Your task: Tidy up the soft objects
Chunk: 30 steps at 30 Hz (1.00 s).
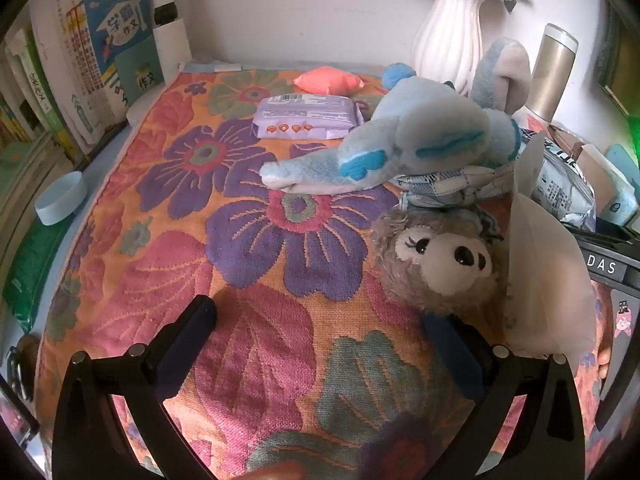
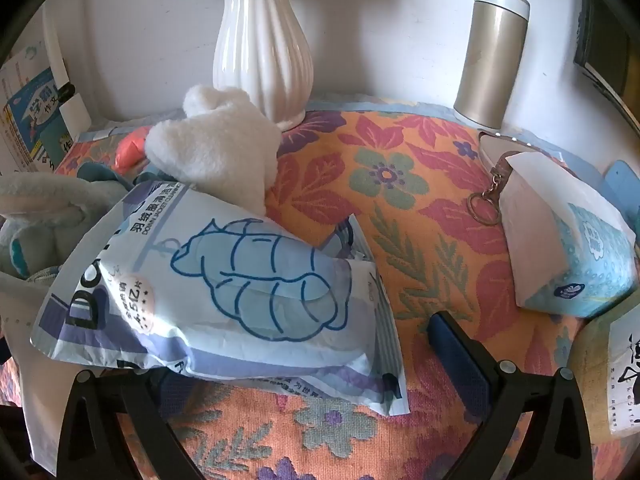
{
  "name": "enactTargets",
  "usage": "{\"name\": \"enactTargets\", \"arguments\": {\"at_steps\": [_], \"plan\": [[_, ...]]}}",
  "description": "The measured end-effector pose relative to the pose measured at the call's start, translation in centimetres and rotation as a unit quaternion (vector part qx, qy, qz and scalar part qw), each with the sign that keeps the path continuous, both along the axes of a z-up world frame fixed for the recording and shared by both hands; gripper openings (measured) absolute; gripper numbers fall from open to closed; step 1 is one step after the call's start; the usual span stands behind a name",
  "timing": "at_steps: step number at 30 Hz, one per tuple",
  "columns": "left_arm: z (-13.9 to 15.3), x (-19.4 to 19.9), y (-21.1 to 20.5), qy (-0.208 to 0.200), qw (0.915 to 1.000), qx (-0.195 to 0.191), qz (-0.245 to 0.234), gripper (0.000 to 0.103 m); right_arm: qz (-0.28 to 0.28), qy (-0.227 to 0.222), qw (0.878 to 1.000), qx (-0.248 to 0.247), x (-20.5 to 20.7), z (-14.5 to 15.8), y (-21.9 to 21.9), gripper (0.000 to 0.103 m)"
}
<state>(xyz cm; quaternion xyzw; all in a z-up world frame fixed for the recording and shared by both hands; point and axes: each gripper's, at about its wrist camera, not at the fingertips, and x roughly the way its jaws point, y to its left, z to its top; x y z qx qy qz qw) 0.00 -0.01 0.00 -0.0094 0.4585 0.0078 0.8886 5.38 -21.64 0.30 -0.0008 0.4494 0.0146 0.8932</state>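
Observation:
In the left wrist view a blue plush animal (image 1: pixel 404 144) lies on top of a grey plush toy (image 1: pixel 440 260) on the floral cloth (image 1: pixel 248 304). A purple wipes pack (image 1: pixel 306 117) and a coral soft pouch (image 1: pixel 328 79) lie further back. My left gripper (image 1: pixel 324 340) is open and empty, its right finger close by the grey plush. In the right wrist view a light blue wipes pack (image 2: pixel 224 292) lies over my left finger, with a white plush part (image 2: pixel 216 152) behind it. My right gripper (image 2: pixel 320 360) is open. A tissue pack (image 2: pixel 568 240) lies at the right.
A white vase (image 2: pixel 260 48) and a gold thermos (image 2: pixel 492 56) stand at the back wall. Books (image 1: pixel 80 64) line the left side, with a pale round lid (image 1: pixel 62 198) below them. A keyring (image 2: pixel 484 200) lies by the tissue pack. A translucent sheet (image 1: pixel 548 280) stands at the right.

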Motion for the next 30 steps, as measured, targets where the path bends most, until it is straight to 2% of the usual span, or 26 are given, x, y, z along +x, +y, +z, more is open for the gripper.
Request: {"name": "enactTargets", "arguments": {"at_steps": [6, 9, 11, 13, 15, 20, 23, 26, 28, 30], "plan": [[0.1, -0.3, -0.1, 0.010, 0.9999, 0.001, 0.006, 0.103, -0.005, 0.026, 1.000, 0.002, -0.3, 0.0, 0.0, 0.103], [0.6, -1.5, -0.4, 0.024, 0.9997, 0.006, -0.001, 0.103, 0.000, 0.067, 0.998, 0.005, -2.0, 0.2, 0.1, 0.103], [0.8, -3.0, -0.7, 0.037, 0.9992, 0.010, -0.012, 0.103, 0.013, 0.083, 0.996, 0.009, -3.1, 0.5, 0.2, 0.103], [0.9, -4.2, -0.8, 0.042, 0.9991, 0.007, -0.007, 0.103, 0.049, 0.078, 0.996, 0.002, -4.7, -0.1, 0.2, 0.103], [1.1, -5.5, -1.1, 0.036, 0.9991, 0.011, -0.019, 0.103, 0.051, 0.063, 0.997, 0.019, -6.1, -0.1, -0.9, 0.103], [2.2, -8.3, -1.2, 0.008, 0.9989, 0.002, -0.046, 0.103, 0.062, 0.039, 0.997, 0.022, -9.2, 0.2, -1.7, 0.103], [4.6, -9.4, -0.4, -0.056, 0.9980, -0.002, -0.031, 0.103, 0.064, -0.033, 0.996, 0.043, -11.6, 2.7, -2.2, 0.103], [6.7, -8.7, 0.6, -0.115, 0.9934, 0.007, 0.000, 0.103, 0.067, -0.123, 0.989, 0.043, -12.6, 5.7, -2.3, 0.103], [7.3, -8.1, 1.1, -0.148, 0.9885, 0.024, 0.018, 0.103, 0.064, -0.150, 0.986, 0.025, -12.4, 6.1, -1.9, 0.103], [7.0, -6.6, 1.4, -0.156, 0.9858, 0.048, 0.039, 0.103, 0.059, -0.152, 0.987, 0.015, -11.5, 6.0, -1.2, 0.103]]}}
